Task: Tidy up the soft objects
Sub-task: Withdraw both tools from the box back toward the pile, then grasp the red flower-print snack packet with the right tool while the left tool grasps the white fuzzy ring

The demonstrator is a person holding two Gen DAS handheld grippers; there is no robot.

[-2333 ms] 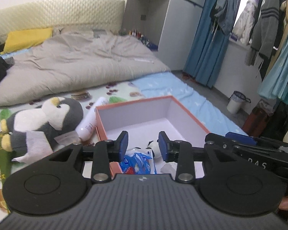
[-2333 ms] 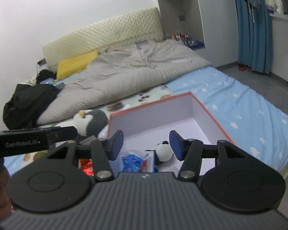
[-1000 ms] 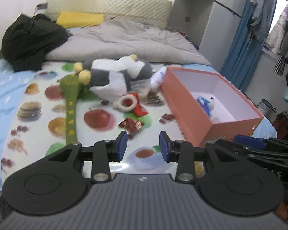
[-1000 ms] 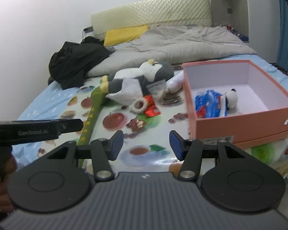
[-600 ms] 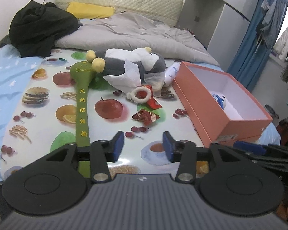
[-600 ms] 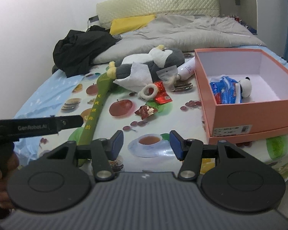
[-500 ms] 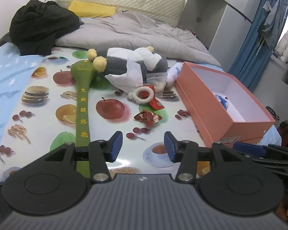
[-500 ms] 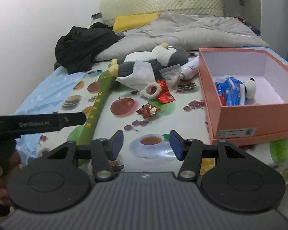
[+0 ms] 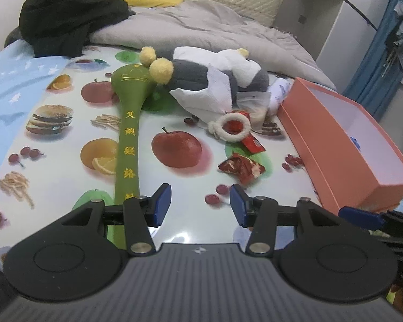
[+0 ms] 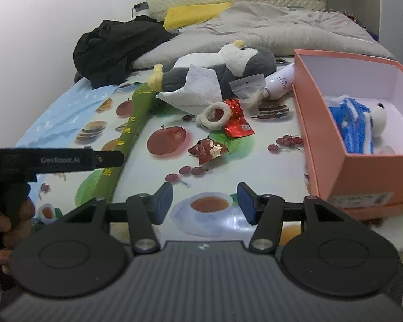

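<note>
Left wrist view: the left gripper (image 9: 200,201) stood with its blue-padded jaws apart and nothing between them, poised above the glossy fruit-printed plastic sheet (image 9: 67,161) spread over the bed. The sheet appeared to serve as a wipeable sorting surface.

Just ahead lay a crumpled red foil snack wrapper (image 9: 241,169), thin and creased. Left of it ran a long green plush stick with yellow embroidered characters (image 9: 129,134), its broad head touching the yellow feet of a grey-and-white plush penguin (image 9: 220,72) lying on its side. A white paper tissue (image 9: 204,96) rested against the penguin. In front of it sat a fluffy white scrunchie ring (image 9: 232,127), overlapping a flat red foil sachet (image 9: 252,143).

An open salmon-pink cardboard box with white lining (image 9: 344,161) stood to the right, rigid and straight-walled; judged to be the collecting container, placed within easy reach of the loose items.

Right wrist view: the right gripper (image 10: 204,204) was likewise parted about halfway and empty, over a printed teacup on the sheet. The box held a blue crinkled plastic packet (image 10: 349,126) and a small white plush toy with black markings (image 10: 377,120), touching each other. A white plastic tube bottle (image 10: 279,80) lay against the box's outer wall, beside a clear plastic bag (image 10: 247,86).

Beyond lay a rumpled grey quilt (image 10: 282,29), a heap of black clothing (image 10: 115,45) and a yellow pillow (image 10: 196,13).

The soft items remained outside the box; judged early to midway.
</note>
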